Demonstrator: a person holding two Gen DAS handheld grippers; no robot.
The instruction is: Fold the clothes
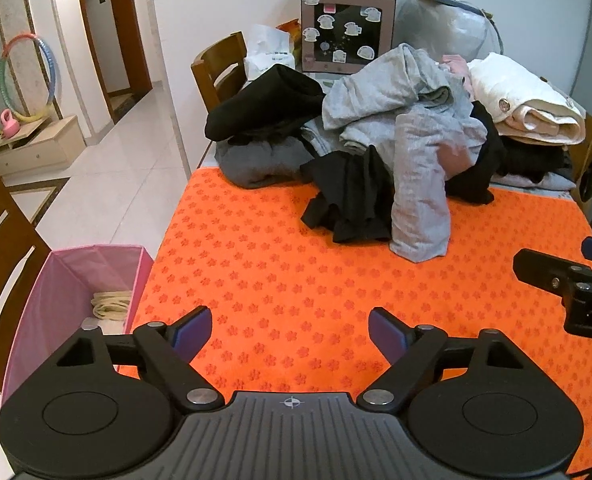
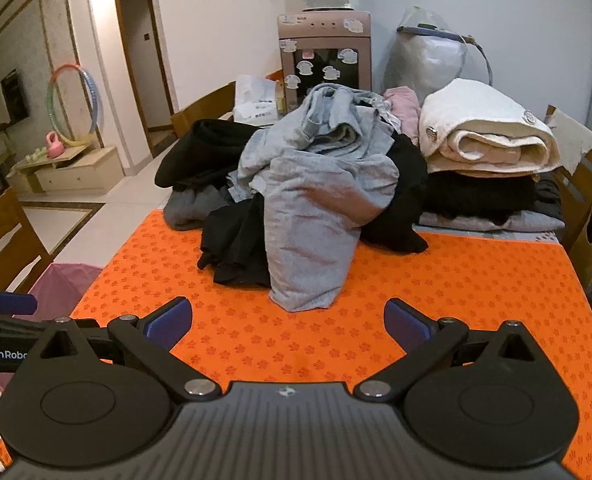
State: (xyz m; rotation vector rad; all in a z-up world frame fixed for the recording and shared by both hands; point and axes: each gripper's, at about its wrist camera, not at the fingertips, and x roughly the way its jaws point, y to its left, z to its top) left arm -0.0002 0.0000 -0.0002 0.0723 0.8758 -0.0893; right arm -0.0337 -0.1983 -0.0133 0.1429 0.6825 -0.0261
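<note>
A pile of unfolded clothes lies at the far side of the orange flower-print mat [image 1: 279, 264]. A light grey garment [image 1: 420, 184] hangs down the pile's front, with a black garment [image 1: 344, 200] to its left. The grey garment [image 2: 312, 232] and black garment [image 2: 235, 248] also show in the right wrist view, on the mat [image 2: 456, 288]. My left gripper [image 1: 289, 334] is open and empty above the mat's near part. My right gripper [image 2: 287, 322] is open and empty, just short of the grey garment. The right gripper shows at the right edge of the left wrist view [image 1: 568, 280].
A rolled cream garment [image 2: 488, 132] sits on dark clothes at the back right. A pink fabric bin [image 1: 75, 304] stands beside the table's left edge. Wooden chairs [image 1: 219, 68] stand around. A water dispenser [image 2: 324, 60] and a plastic bag [image 2: 432, 56] stand behind the pile.
</note>
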